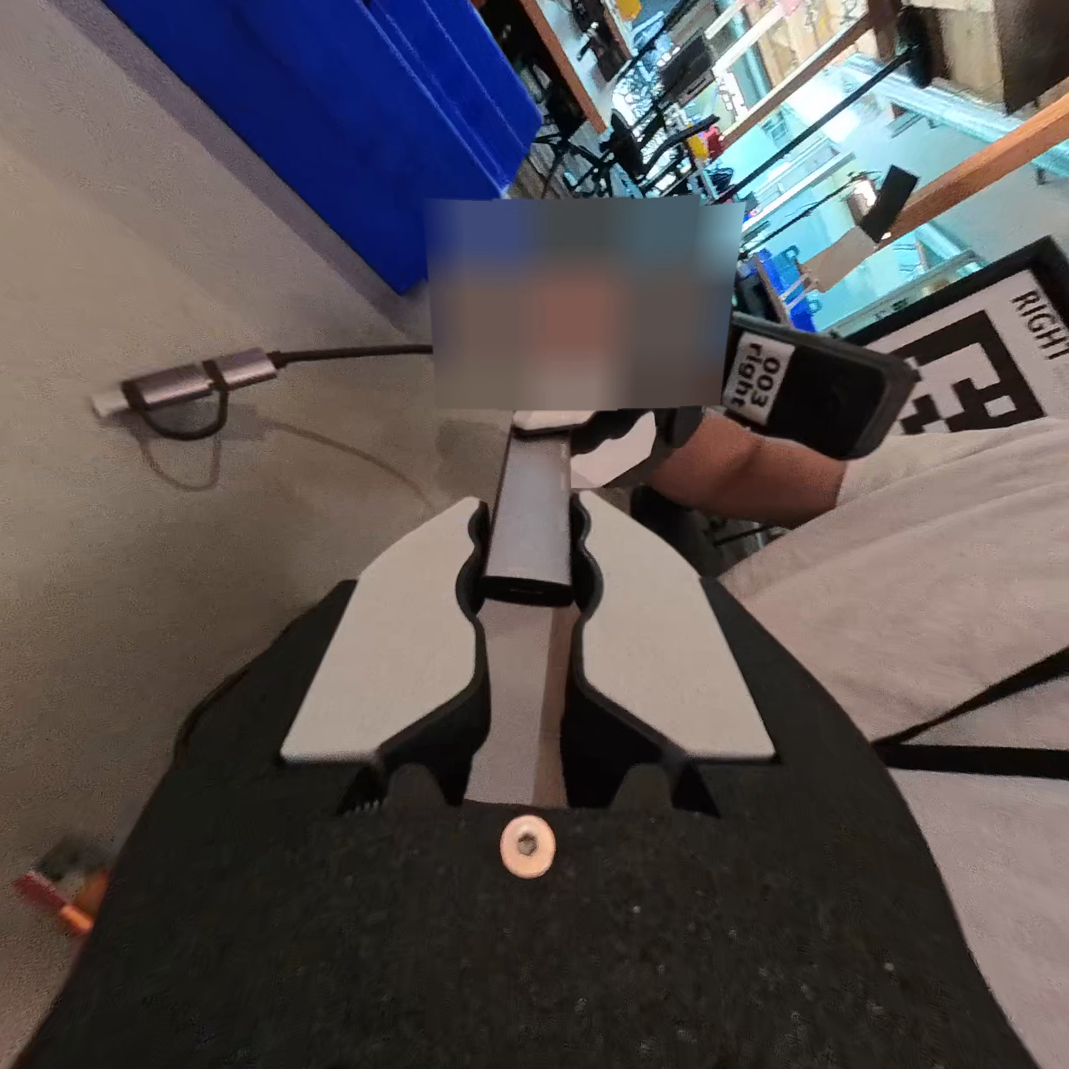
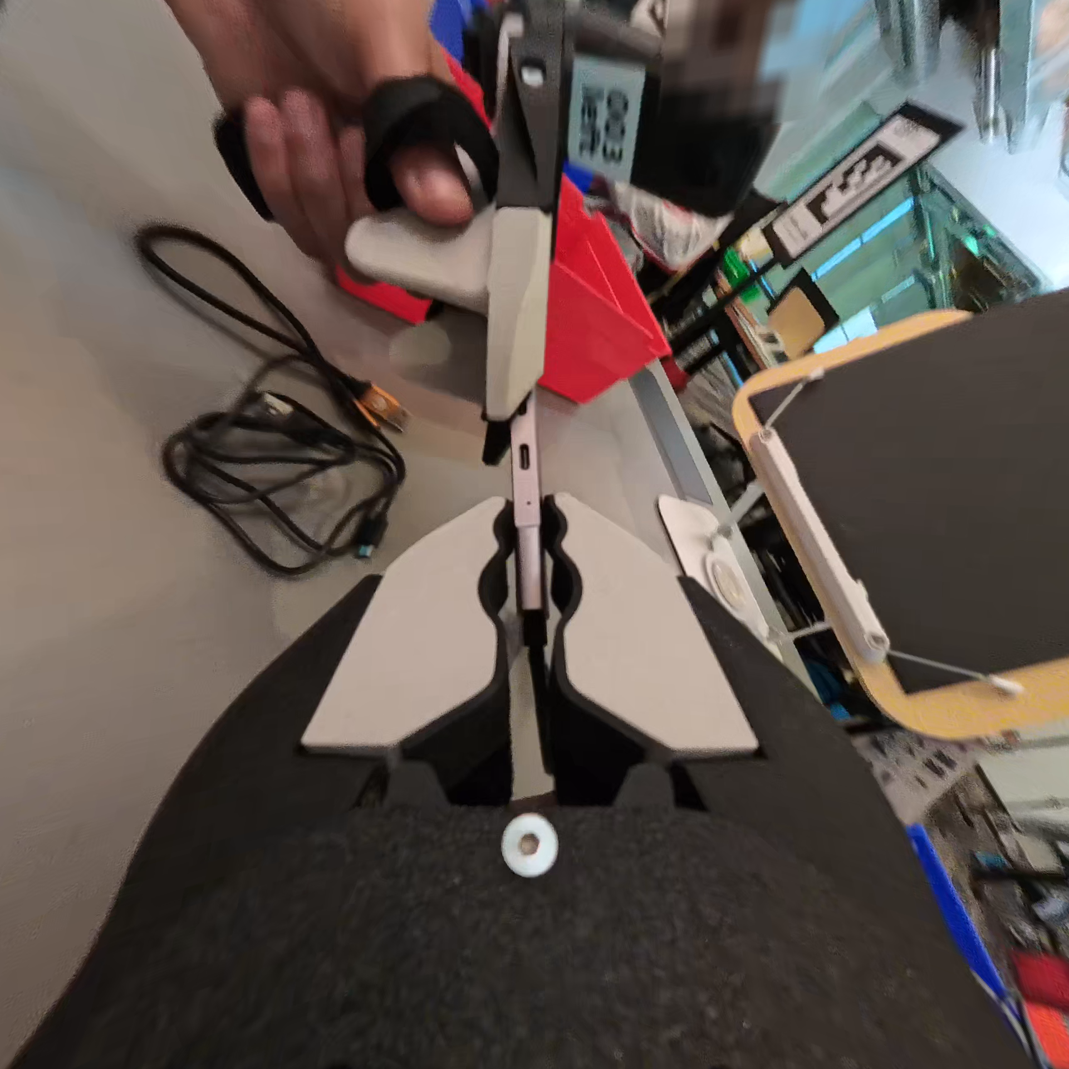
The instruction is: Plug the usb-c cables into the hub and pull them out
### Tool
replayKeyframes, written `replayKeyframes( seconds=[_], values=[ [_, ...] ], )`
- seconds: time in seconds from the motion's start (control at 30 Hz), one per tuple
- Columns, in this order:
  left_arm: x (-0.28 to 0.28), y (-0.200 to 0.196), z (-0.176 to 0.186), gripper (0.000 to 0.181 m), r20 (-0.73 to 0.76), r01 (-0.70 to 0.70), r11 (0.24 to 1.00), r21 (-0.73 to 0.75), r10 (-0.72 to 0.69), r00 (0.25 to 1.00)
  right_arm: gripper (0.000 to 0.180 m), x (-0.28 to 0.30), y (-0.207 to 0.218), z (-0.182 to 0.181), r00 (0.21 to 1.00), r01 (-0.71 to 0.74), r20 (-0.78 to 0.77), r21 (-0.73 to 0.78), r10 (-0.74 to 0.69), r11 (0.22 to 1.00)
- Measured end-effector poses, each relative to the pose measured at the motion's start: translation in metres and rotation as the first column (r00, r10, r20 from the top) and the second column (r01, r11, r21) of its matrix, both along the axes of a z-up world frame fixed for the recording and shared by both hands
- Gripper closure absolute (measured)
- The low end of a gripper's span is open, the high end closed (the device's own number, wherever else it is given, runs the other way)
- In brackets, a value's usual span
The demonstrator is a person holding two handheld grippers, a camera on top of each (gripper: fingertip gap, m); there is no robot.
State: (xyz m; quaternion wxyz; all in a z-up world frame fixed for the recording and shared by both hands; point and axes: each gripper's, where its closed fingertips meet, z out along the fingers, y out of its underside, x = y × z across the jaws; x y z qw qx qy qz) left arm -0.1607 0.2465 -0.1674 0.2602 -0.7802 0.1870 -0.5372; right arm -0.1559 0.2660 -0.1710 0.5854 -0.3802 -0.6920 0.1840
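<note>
Grey table carries a loose coil of black cables. Both grippers clamp the silver hub in the air: left gripper on one end, right gripper on the other. Best keep one grip steady, freeing the other to fetch a cable.

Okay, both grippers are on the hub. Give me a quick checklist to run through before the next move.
1. Left gripper fingers shut on the hub: ok.
2. Right gripper fingers shut on the hub's other end: ok.
3. Side port empty: ok.
4. Cable held by a gripper: not ok. The black cables and the grey-plug cable lie on the table.
5. One gripper free to fetch a cable: not ok.
6. End port by the left fingers clear: cannot tell.
</note>
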Motion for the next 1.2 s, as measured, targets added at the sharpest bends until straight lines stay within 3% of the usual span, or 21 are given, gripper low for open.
replayKeyframes(
  seconds=[0.23,0.47,0.57,0.67,0.77,0.83,0.97,1.03,1.2],
  values=[
    [0.011,-0.008,0.003,0.156,0.193,0.132,0.987,-0.087,-0.113,0.975,0.168,0.005,-0.011,0.003,0.994,-0.099,0.064,0.19,0.088,0.977],
    [0.014,-0.002,-0.001,0.156,0.145,0.151,0.988,-0.032,-0.145,0.979,0.17,0.005,-0.002,0.003,0.994,-0.1,0.058,0.199,0.09,0.975],
    [0.003,0.023,-0.009,0.154,-0.006,0.018,1.0,0.005,-0.018,1.0,0.17,-0.004,0.026,-0.004,0.998,0.023,0.05,0.26,-0.037,0.965],
    [-0.035,0.049,-0.008,0.143,-0.266,-0.169,0.954,0.246,0.235,0.935,0.17,-0.02,0.067,-0.005,0.977,0.192,0.012,0.364,-0.211,0.911],
    [-0.053,0.03,0.02,0.143,-0.205,-0.275,0.877,0.394,0.376,0.904,0.171,-0.035,0.104,-0.01,0.946,0.316,-0.054,0.365,-0.319,0.876],
    [-0.058,0.005,0.014,0.137,-0.245,-0.274,0.851,0.449,0.412,0.878,0.171,-0.047,0.119,-0.022,0.937,0.347,-0.083,0.353,-0.341,0.869],
    [-0.077,-0.041,-0.037,0.139,-0.5,-0.203,0.872,0.446,0.43,0.752,0.171,-0.061,0.131,-0.05,0.944,0.321,-0.082,0.443,-0.319,0.837],
    [-0.077,-0.056,-0.054,0.14,-0.519,-0.211,0.877,0.432,0.433,0.737,0.171,-0.065,0.123,-0.048,0.956,0.288,-0.096,0.481,-0.276,0.828],
    [-0.071,-0.051,-0.079,0.155,-0.481,-0.343,0.856,0.387,0.505,0.717,0.171,-0.064,0.121,-0.05,0.963,0.268,-0.082,0.381,-0.257,0.885]
  ],
)
